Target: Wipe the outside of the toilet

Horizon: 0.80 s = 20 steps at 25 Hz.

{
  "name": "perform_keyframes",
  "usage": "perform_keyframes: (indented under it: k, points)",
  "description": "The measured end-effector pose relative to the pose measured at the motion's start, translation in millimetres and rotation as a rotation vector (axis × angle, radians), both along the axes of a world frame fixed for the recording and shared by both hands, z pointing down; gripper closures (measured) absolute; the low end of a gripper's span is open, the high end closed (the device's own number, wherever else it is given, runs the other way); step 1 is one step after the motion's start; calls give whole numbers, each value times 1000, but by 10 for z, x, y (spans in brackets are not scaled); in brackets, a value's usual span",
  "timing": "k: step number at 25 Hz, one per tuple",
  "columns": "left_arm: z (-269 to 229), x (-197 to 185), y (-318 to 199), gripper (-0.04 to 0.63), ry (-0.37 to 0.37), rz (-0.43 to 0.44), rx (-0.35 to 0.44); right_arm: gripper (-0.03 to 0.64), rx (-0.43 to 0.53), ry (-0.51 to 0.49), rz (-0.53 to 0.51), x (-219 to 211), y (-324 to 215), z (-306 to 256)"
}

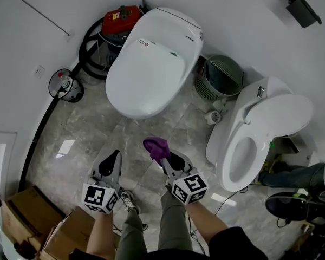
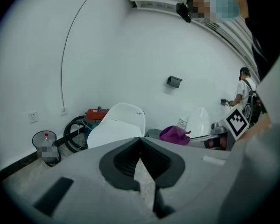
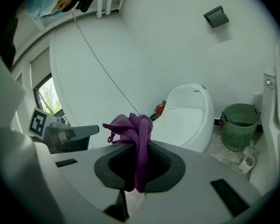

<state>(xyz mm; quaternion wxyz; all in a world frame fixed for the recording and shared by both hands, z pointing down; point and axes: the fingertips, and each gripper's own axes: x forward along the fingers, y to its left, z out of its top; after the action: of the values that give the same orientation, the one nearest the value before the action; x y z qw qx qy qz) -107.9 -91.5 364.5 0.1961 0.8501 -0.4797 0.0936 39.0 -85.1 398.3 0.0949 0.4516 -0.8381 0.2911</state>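
A white toilet with its lid down [image 1: 151, 64] stands ahead on the marble floor; it also shows in the left gripper view [image 2: 116, 125] and the right gripper view [image 3: 189, 115]. My right gripper [image 1: 165, 157] is shut on a purple cloth [image 1: 156, 148], which bunches above the jaws [image 3: 133, 134] and hangs down between them. My left gripper [image 1: 111, 164] is beside it to the left, shut with nothing in it [image 2: 140, 141]. Both grippers hover short of the toilet's front rim.
A second toilet with its seat up [image 1: 260, 134] stands at the right. A green basket [image 1: 221, 77] sits between the two toilets, with a paper roll [image 1: 212, 117] on the floor. A red vacuum with a black hose [image 1: 111, 31] is behind. Cardboard boxes [image 1: 38, 226] lie lower left.
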Motion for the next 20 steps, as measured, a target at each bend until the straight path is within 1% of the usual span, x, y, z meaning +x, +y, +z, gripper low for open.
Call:
perform_keyframes:
  k: [5, 8, 12, 15, 20]
  points:
    - [368, 20, -69, 592, 24, -19, -8, 575, 18, -15, -20, -37, -77, 382]
    - [655, 75, -146, 593, 40, -17, 22, 575, 44, -19, -41, -50, -184, 633]
    - [1119, 121, -291, 593, 79, -56, 57, 575, 87, -25, -81, -92, -355, 1080]
    - [1532, 130, -331, 593, 75, -57, 83, 575, 118, -33, -98, -128, -468, 1441]
    - [2214, 60, -472, 592, 64, -47, 136, 575, 197, -41, -129, -220, -673, 2028]
